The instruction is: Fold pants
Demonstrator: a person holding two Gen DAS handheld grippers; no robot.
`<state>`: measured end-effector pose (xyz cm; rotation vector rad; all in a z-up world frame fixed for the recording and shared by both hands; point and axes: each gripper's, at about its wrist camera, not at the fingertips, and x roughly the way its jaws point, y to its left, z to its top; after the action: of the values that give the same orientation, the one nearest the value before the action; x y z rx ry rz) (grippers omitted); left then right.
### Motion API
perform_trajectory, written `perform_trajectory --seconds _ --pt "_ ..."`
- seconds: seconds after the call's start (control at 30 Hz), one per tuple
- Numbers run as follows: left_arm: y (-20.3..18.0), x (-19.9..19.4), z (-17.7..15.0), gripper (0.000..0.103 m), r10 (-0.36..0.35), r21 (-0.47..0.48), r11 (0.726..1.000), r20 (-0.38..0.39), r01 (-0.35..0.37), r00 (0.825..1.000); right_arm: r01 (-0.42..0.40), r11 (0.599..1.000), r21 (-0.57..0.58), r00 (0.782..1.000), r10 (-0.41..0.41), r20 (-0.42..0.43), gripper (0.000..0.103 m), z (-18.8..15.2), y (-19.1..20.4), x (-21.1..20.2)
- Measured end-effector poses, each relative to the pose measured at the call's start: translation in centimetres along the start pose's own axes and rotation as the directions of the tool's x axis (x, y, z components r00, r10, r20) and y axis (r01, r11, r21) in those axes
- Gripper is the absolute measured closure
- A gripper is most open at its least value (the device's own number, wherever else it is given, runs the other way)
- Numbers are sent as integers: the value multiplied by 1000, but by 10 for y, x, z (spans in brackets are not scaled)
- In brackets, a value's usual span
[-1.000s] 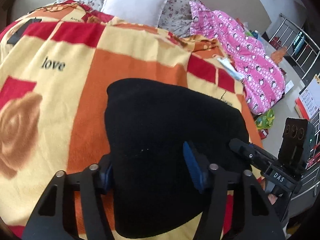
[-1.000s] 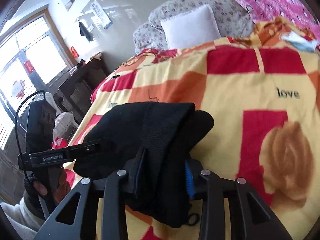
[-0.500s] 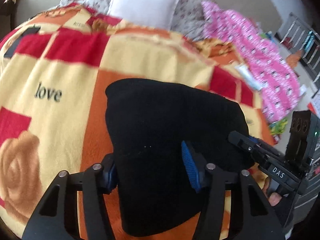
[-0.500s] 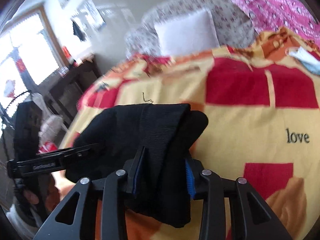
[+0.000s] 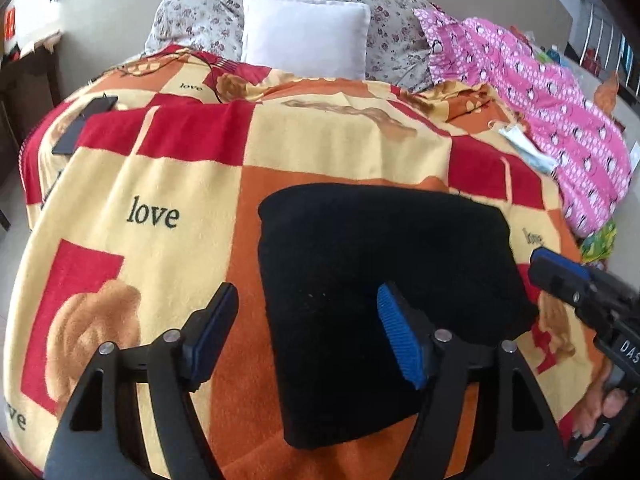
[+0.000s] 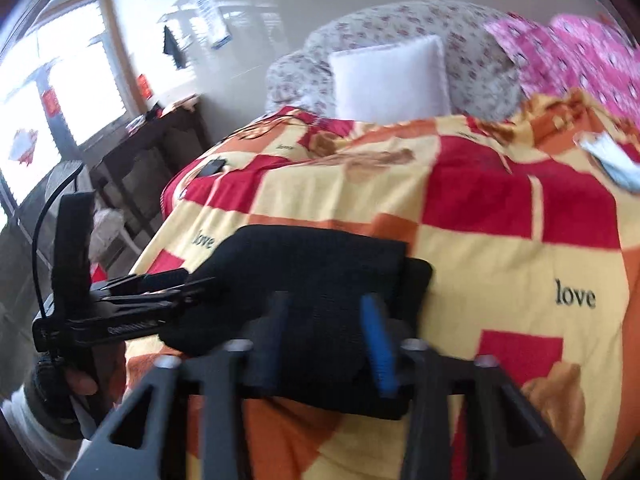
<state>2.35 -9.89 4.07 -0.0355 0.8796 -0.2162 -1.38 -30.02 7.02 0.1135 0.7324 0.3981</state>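
Note:
The black pants (image 5: 384, 280) lie folded in a flat rectangle on the red, orange and yellow blanket (image 5: 168, 168). My left gripper (image 5: 308, 336) is open over the pants' left edge, holding nothing. My right gripper (image 6: 326, 336) is open, its jaws on either side of the pants' (image 6: 316, 280) near end; the view is blurred. The right gripper also shows in the left wrist view (image 5: 560, 276) at the pants' right edge. The left gripper shows in the right wrist view (image 6: 160, 288) at the pants' left edge.
A white pillow (image 5: 304, 36) and a floral cushion (image 5: 192, 20) lie at the head of the bed. A pink garment (image 5: 552, 112) lies at the right. A dark phone (image 5: 84, 124) lies on the blanket's far left. A dark desk (image 6: 152, 152) stands left of the bed.
Both grippers have opened and let go of the pants. The pants have dropped flat onto the blanket. Both grippers have drawn back a little.

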Motion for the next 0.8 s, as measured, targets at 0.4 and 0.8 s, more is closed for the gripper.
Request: perform_trajectory --seconds 0.4,0.8 --pt "-13 2 -7 28 71 35 997 65 -73 995 39 999 -10 997 -39 -68 84 -33 2 27" --pt "-13 0 -10 20 91 31 995 72 -93 993 61 998 0 998 -61 -35 74 -20 7 14"
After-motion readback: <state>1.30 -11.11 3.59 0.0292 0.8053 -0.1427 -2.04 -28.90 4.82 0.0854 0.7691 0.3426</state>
